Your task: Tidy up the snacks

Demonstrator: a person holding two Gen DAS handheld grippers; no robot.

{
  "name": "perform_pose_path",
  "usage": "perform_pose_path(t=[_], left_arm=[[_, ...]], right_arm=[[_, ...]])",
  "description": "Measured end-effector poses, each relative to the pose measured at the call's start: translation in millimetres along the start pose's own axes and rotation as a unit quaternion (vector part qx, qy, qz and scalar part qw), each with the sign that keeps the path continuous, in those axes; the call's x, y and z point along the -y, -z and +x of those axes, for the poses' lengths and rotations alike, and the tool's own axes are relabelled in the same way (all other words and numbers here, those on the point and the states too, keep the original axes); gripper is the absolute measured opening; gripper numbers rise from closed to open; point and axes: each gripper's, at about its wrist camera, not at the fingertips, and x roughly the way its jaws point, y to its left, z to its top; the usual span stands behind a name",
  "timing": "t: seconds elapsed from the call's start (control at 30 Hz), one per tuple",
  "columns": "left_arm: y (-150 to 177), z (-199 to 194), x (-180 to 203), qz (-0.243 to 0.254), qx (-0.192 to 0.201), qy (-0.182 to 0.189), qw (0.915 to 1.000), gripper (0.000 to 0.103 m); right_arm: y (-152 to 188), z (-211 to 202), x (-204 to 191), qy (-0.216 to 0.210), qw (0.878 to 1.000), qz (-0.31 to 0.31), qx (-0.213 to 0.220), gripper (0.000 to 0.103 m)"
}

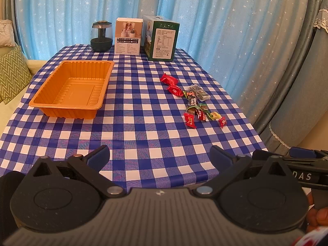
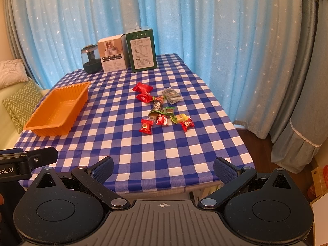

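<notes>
An empty orange tray (image 1: pixel 51 104) (image 2: pixel 37 126) sits on the left of the checked table. Several wrapped snacks lie loose on the right: two red packets (image 1: pixel 171 84) (image 2: pixel 143 91), a clear grey packet (image 1: pixel 199 91) (image 2: pixel 171 95), a long dark-green packet (image 1: pixel 192 102) (image 2: pixel 157 107), and small red and yellow candies (image 1: pixel 190 120) (image 2: pixel 146 126). My left gripper (image 1: pixel 160 156) hovers open over the near table edge, holding nothing. My right gripper (image 2: pixel 163 169) is open too, at the near edge, well short of the snacks.
At the table's far end stand a dark glass jar (image 1: pixel 101 36), a white box (image 1: pixel 128 37) and a green box (image 1: pixel 161 39). Blue starred curtains hang behind. A sofa with cushions (image 1: pixel 12 75) lies left. The table's right edge drops to the floor (image 2: pixel 258 147).
</notes>
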Motion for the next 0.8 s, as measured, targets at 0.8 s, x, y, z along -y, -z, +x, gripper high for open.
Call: perform_pose_path(t=[0.8], left_arm=[[-51,111,16,0.042,0.007,0.026,0.9988,0.099]], right_arm=[[-55,47,68,0.021,0.999,0.018,0.047,0.102]])
